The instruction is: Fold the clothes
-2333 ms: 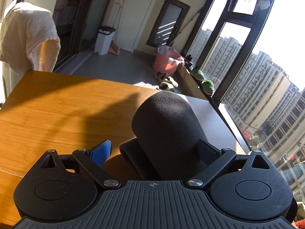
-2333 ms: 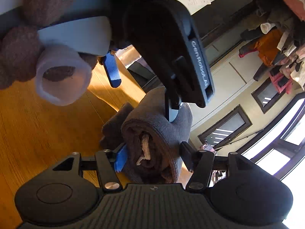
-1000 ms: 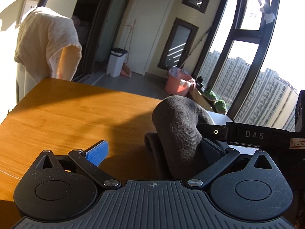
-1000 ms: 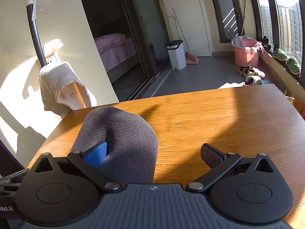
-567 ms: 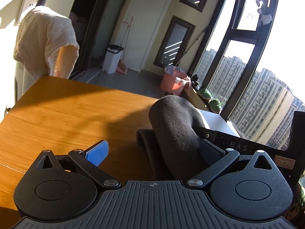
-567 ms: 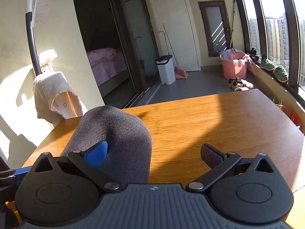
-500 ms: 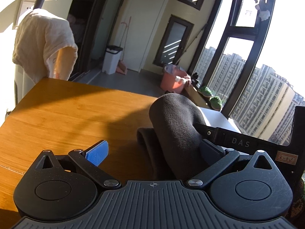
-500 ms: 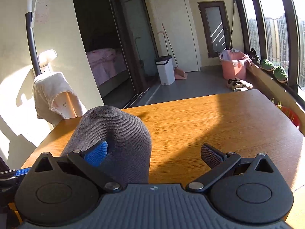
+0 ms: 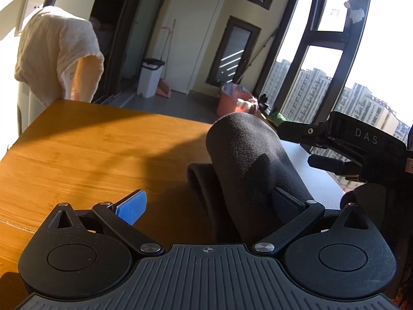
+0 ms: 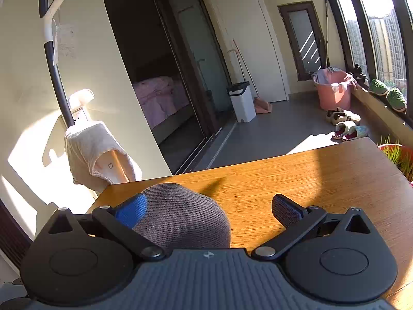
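A dark grey garment (image 9: 245, 160) lies rolled into a thick bundle on the wooden table (image 9: 90, 149). My left gripper (image 9: 209, 201) is open around its near end. The black right finger presses against the roll and the blue left pad (image 9: 131, 206) stands apart over bare wood. In the right wrist view the same roll (image 10: 180, 214) fills the left half of my open right gripper (image 10: 207, 209), against the blue pad (image 10: 131, 210). Its dark right pad (image 10: 284, 206) is apart over the table (image 10: 309, 175). The right gripper's body (image 9: 361, 149) shows beside the roll.
A cream towel (image 10: 95, 149) hangs over a stand beyond the table's far left corner. Past the far edge lie a grey floor with a white bin (image 10: 242, 100), a pink tub (image 10: 333, 90) and shoes (image 10: 346, 124). Tall windows run along the right.
The right gripper swung from the roll's end to sit beside the left gripper, facing the same way. In the last half second it tilted up, so the roll sits lower. Both stay open.
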Action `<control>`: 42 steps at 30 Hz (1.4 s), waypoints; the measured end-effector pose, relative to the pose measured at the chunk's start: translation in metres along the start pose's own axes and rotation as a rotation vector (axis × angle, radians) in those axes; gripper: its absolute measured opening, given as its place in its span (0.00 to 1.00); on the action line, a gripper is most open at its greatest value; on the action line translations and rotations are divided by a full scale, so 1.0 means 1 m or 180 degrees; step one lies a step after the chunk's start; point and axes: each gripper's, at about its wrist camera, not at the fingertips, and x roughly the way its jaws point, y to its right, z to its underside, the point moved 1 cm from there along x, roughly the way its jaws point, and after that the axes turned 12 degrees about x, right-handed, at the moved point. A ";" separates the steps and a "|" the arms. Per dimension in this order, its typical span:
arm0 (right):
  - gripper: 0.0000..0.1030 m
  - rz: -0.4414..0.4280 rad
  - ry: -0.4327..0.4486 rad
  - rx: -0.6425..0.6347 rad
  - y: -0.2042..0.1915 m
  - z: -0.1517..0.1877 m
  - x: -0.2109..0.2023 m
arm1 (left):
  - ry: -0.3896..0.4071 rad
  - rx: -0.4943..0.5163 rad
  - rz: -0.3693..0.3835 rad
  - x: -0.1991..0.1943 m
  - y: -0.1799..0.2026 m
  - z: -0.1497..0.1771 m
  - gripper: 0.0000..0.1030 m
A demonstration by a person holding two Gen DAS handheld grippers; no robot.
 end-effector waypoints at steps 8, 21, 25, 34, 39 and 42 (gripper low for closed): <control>1.00 -0.0154 -0.0176 0.0121 0.019 0.006 0.002 | -0.0032 -0.0085 0.0014 0.002 -0.003 0.001 1.00; 1.00 -0.0476 -0.0083 0.0597 0.084 0.038 -0.039 | -0.0004 -0.0254 0.0002 0.007 -0.004 0.002 1.00; 1.00 -0.0434 -0.0045 0.0626 0.085 0.040 -0.042 | -0.0004 -0.0299 0.0011 0.008 -0.005 0.002 1.00; 1.00 -0.0407 -0.0028 0.0620 0.084 0.042 -0.043 | 0.0015 -0.0337 -0.0011 0.006 -0.005 0.004 1.00; 1.00 -0.0439 -0.0015 0.0668 0.088 0.042 -0.044 | 0.0013 -0.0410 0.0028 0.007 -0.009 0.004 1.00; 1.00 -0.0443 -0.0012 0.0672 0.091 0.043 -0.044 | 0.0029 -0.0387 -0.0005 0.006 -0.007 0.004 1.00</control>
